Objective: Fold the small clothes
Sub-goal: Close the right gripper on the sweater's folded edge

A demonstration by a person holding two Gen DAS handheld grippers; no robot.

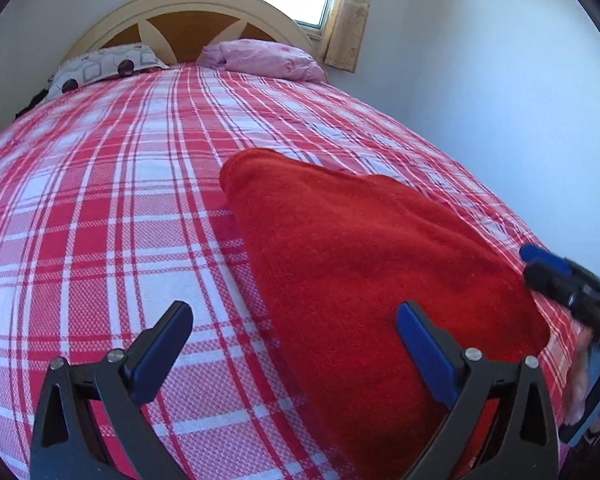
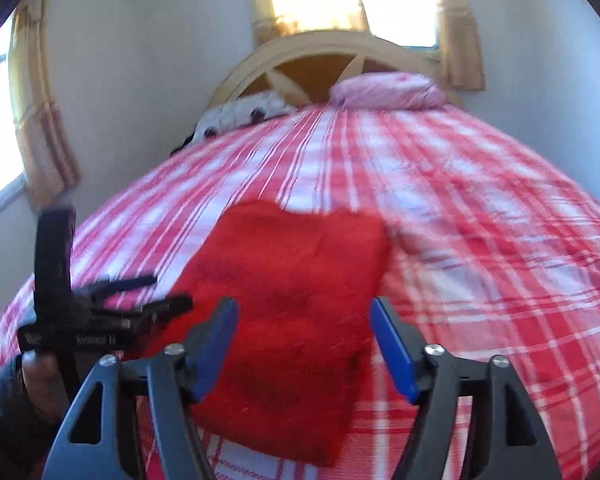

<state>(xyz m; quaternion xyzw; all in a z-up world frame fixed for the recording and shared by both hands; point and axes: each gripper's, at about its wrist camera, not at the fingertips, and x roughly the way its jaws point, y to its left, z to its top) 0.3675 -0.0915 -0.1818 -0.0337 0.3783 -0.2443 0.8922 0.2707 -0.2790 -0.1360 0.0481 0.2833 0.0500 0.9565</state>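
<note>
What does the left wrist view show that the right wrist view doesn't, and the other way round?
Only the left wrist view: the right tongs from the side, at the red cloth's edge. Only the right wrist view: a second curtained window on the side wall, and the left tongs beside the cloth. Both: the folded cloth on the plaid bedspread, pillows, headboard, and open, empty tongs.

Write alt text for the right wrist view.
A folded red garment lies on a red-and-white plaid bedspread, framed by the open right gripper, which holds nothing. The left gripper hovers at left; pillows and a headboard sit beyond.
</note>
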